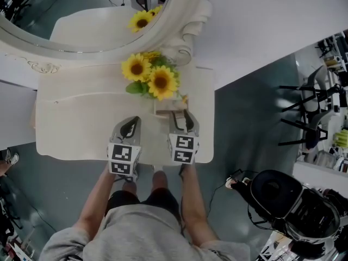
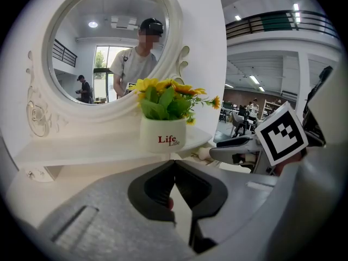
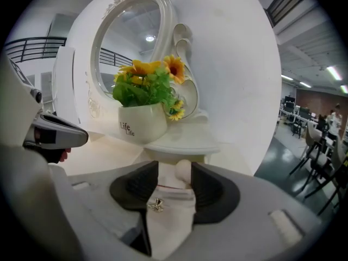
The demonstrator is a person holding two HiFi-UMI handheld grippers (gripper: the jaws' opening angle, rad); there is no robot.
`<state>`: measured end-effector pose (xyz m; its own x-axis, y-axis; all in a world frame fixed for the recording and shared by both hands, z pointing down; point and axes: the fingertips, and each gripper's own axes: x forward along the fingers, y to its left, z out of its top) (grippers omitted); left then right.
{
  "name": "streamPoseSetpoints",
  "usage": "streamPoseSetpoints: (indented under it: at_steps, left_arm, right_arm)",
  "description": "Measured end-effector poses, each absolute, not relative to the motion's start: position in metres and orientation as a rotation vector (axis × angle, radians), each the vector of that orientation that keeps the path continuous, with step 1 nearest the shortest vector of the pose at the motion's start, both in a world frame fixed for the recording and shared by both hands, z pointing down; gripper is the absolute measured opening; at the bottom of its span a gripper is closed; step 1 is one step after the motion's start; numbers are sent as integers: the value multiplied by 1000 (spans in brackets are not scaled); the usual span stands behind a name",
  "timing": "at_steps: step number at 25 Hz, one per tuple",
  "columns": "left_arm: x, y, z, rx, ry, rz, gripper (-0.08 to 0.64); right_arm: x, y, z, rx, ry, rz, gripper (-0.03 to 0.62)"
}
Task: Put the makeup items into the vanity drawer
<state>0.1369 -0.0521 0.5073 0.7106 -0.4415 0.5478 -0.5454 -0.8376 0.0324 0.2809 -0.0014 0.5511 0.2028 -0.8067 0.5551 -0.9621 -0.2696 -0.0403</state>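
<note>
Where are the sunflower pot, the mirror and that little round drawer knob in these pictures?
sunflower pot [image 2: 163, 130], left gripper view, its white front wall.
mirror [image 2: 103, 53], left gripper view, middle of the glass.
drawer knob [image 3: 183, 171], right gripper view, its rounded face.

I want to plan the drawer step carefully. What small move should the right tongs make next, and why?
Probably close the right tongs on the knob. They stand open with the round knob between them, and the pads do not press on it, so a firm grip seems needed before any pull.
</note>
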Motion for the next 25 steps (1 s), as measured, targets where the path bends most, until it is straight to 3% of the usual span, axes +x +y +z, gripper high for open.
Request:
streamPoseSetpoints:
  at_steps: [13,25]
  left_arm:
    - [125,-48,475,2779,-809,718,11]
    - [77,-41,413,2885,-840,572,11]
  right_arm:
    - [269,5,516,2211,-1662,617,190]
    - [214,15,441,2280,-1707,452,190]
